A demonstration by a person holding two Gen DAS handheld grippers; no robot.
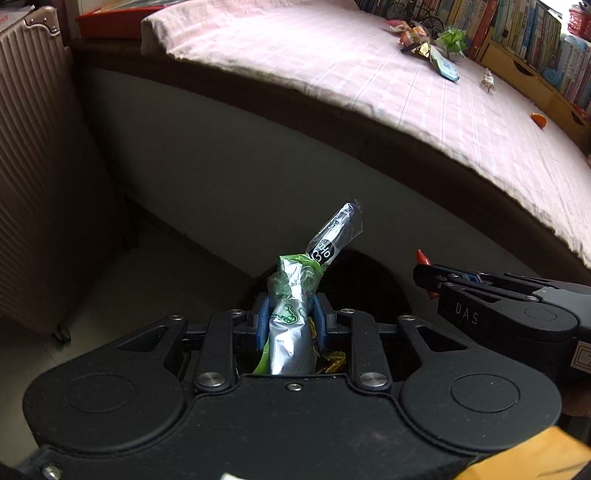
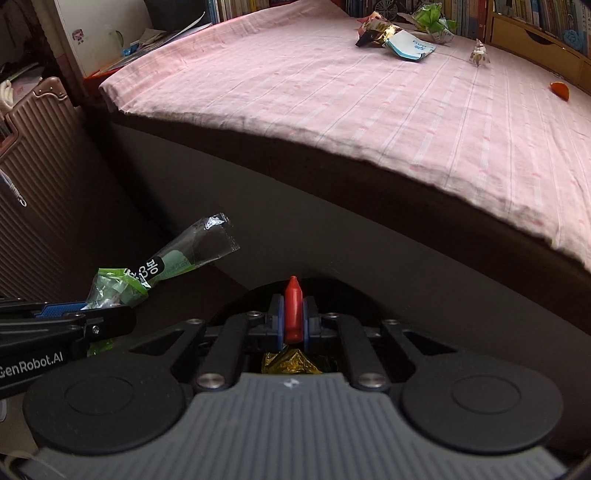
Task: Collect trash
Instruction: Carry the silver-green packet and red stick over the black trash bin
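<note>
A: What does each hand carry?

B: The left gripper (image 1: 291, 317) is clamped on a green wrapper (image 1: 295, 295); its clear end sticks up and leans right, past the pads. The right gripper (image 2: 293, 314) is pinched narrow on a small red scrap (image 2: 293, 308) standing upright between the blue pads.

A: And where are they?

B: Side by side, low, in front of the bed (image 2: 332, 122), below its near edge. Under both sits a dark round bin (image 2: 340, 295); its rim curves just beyond the fingertips. Crumpled gold foil (image 2: 288, 363) shows down in it.

A: Room to move?

B: Tight on the left, where a ribbed suitcase (image 1: 40, 184) stands upright on the floor (image 1: 155, 280). Ahead, the bed's pale side panel (image 1: 207, 177) closes off the far side. The two grippers are near each other but apart.

A: More trash left?

B: Yes. At the bed's far right a wrapper pile (image 2: 402, 33) lies by the bookshelf (image 1: 524, 33). Right of it a small crumpled piece (image 2: 479, 53) lies alone, and an orange bit (image 2: 559, 89) sits close to the right edge.
</note>
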